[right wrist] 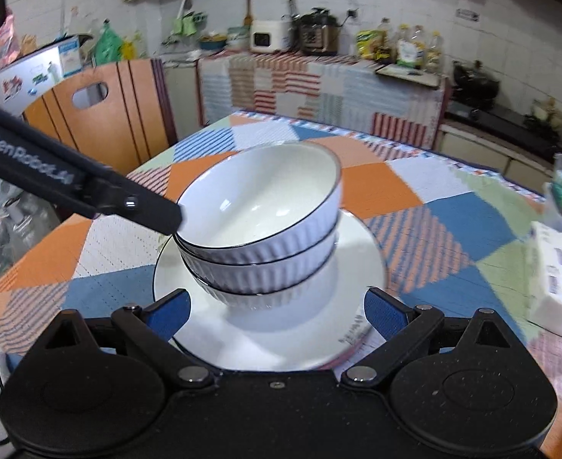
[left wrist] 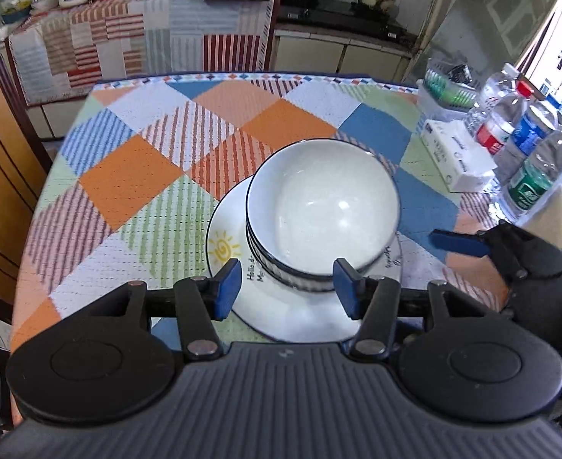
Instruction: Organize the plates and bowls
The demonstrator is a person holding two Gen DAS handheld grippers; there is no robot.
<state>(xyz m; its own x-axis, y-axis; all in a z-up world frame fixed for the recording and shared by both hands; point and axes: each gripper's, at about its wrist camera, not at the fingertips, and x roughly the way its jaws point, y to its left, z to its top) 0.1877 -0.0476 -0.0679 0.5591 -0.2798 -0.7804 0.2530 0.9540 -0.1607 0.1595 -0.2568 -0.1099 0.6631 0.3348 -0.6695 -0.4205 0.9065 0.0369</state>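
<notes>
Bowls: three ribbed white bowls [right wrist: 259, 225] are being kept nested, one inside another, on a white plate [right wrist: 281, 336], so that the set is being gathered into one pile near the middle of the table.
Plate: it is being used as the base, lying flat on the patchwork tablecloth [left wrist: 135, 176]; the stack is being carried off-centre on it, toward its far side as the left camera looks at it.
Left gripper [left wrist: 286, 287]: its jaws are being held moderately wide and empty, flanking the foot of the stack without touching it, probably for steadying or release.
Right gripper [right wrist: 277, 311]: its jaws are being held wide and empty over the plate's near rim.
Bottles and tissue box: water bottles [left wrist: 510, 130] and tissue box [left wrist: 456, 157] are being left at the table's edge, well apart from the stack.
Progress: stacking is being judged nearly complete.
</notes>
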